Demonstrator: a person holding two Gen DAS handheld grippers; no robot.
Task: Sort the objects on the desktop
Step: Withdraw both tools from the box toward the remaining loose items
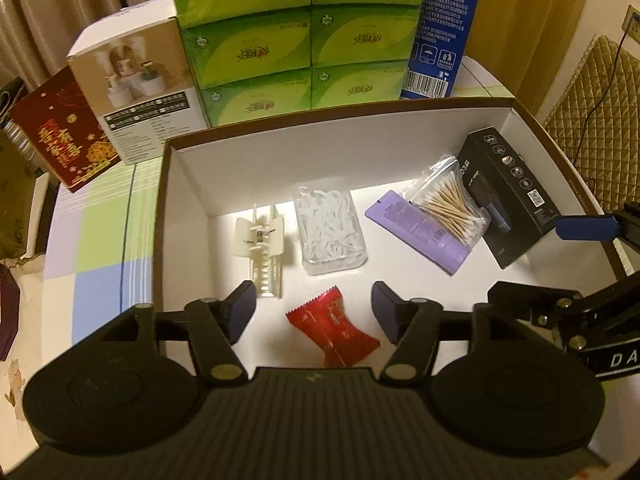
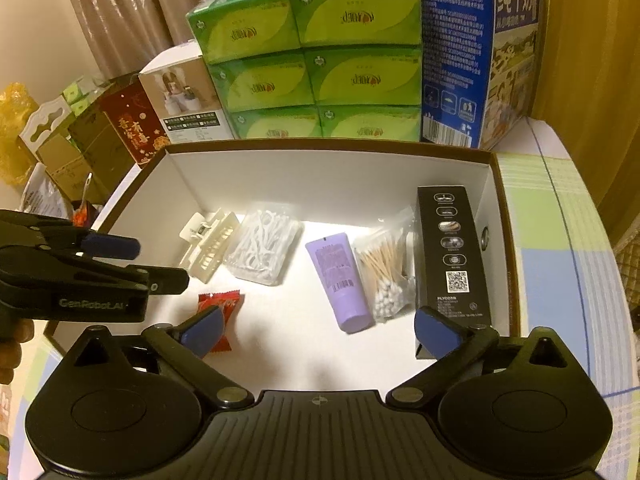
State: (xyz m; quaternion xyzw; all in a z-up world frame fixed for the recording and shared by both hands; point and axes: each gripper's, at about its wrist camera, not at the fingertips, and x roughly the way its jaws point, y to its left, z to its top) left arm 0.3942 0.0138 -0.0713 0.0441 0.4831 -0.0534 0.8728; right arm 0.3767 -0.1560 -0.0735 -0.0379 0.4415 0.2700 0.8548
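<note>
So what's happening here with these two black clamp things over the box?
A person is sorting small desk items into a white-lined box. Both the left gripper and right gripper hover open, holding nothing. A red candy, hair clip, floss picks, purple tube, cotton swabs and black carton already lie inside.

Setting: a home interior, a living or dining area. Indicators: pleated beige curtains (image 2: 132, 4) behind the table; a checked pastel tablecloth (image 1: 100, 232) over the table; a quilted gold chair cover (image 1: 596, 120) with a wall socket (image 1: 632, 24) above it. Household stock stands along the table's far edge: stacked green tissue packs (image 2: 320, 60), a blue milk carton case (image 2: 480, 52), a red gift box (image 1: 60, 140). Cardboard boxes (image 2: 72, 152) sit beside the table.
</note>
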